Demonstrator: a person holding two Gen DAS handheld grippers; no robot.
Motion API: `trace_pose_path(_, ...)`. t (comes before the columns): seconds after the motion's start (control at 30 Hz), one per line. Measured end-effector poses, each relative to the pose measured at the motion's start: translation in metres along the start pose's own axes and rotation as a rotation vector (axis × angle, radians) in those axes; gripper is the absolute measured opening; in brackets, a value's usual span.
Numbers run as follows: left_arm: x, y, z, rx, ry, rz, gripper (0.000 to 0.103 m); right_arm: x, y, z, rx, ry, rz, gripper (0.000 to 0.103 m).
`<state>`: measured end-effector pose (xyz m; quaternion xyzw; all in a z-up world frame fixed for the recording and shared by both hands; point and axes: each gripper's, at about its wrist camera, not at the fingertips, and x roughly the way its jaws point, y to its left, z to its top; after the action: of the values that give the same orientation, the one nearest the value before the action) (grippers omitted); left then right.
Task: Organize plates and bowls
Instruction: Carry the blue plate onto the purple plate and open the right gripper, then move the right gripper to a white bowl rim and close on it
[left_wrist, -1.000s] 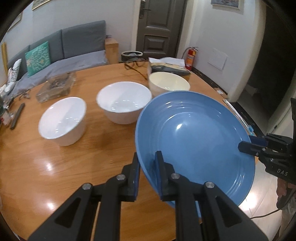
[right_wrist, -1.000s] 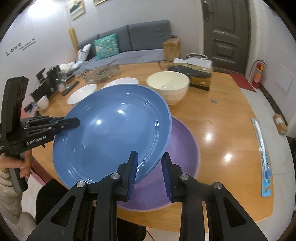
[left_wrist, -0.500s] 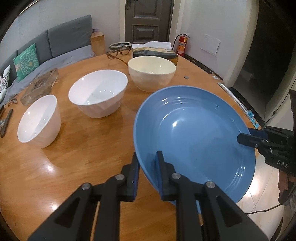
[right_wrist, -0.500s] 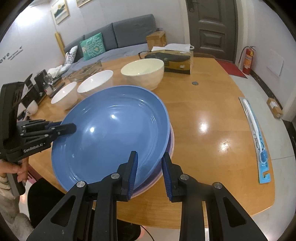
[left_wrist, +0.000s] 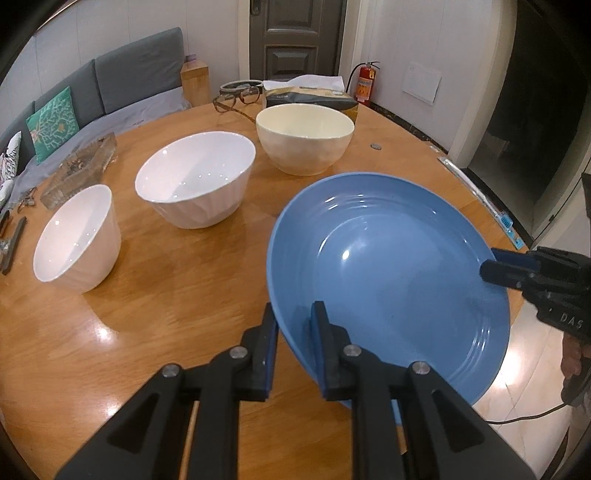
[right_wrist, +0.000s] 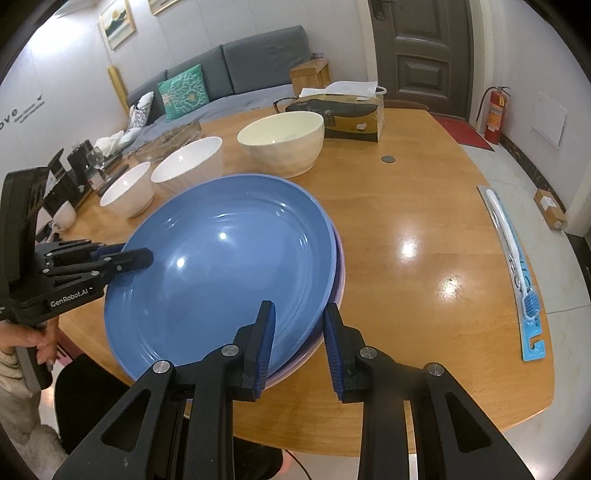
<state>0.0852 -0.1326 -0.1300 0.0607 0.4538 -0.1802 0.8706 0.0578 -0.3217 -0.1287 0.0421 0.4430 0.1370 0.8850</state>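
Now | my left gripper (left_wrist: 293, 317) and right gripper (right_wrist: 299, 321) each clamped on the glossy blue plate (right_wrist: 225, 266), nested on a purple plate (right_wrist: 338, 273), wooden round table (right_wrist: 424, 221) | beyond: cream bowl (left_wrist: 304, 138), two white bowls (left_wrist: 195, 179), tissue box (right_wrist: 336, 116) | writing: "GenRobot.AI", "DAS"

Blue plate (right_wrist: 221, 266) sits atop purple plate (right_wrist: 338, 280), near table edge; cream bowl (left_wrist: 304, 138), two white bowls (left_wrist: 195, 184) behind.

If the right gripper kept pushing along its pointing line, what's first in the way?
The round blue plate itself: the right gripper is already shut on its near rim. Past it, probably the lilac plate beneath and the wooden table; depth is unclear.
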Motion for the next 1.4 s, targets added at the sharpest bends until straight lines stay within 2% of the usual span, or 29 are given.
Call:
trace_pose_path(0.4,-0.001,0.001,-0.001,-0.006,-0.002,-0.005,0.017,-0.008,0.005,0.004,-0.017,-0.031,0.016,0.022)
trace_pose_path(0.57,-0.010,0.006,0.001,-0.019,-0.036,0.007,0.016,-0.009,0.002,0.005,-0.013,-0.034,0.010,0.022)
trace_pose_path(0.7,-0.008,0.006,0.001,-0.011,-0.035,-0.003,0.010,-0.011,0.002,0.006,-0.013,-0.039,0.009,0.022)
trace_pose_path(1.0,-0.003,0.007,0.002,0.000,-0.030,-0.009,0.011,-0.010,0.006,0.016,-0.033,-0.051,0.010,0.022)
trace_pose_path(1.03,-0.005,0.009,0.003,0.000,-0.032,-0.010,0.014,-0.010,0.007,0.019,-0.037,-0.052,0.010,0.022)
trace_pose_path(1.27,-0.026,0.040,0.021,-0.026,-0.078,-0.005,0.022,0.000,0.023,0.045,-0.103,-0.068,0.052,0.033)
trace_pose_path(1.4,-0.044,0.064,0.043,-0.004,-0.128,0.040,0.029,0.008,0.038,0.066,-0.161,-0.077,0.110,0.044)
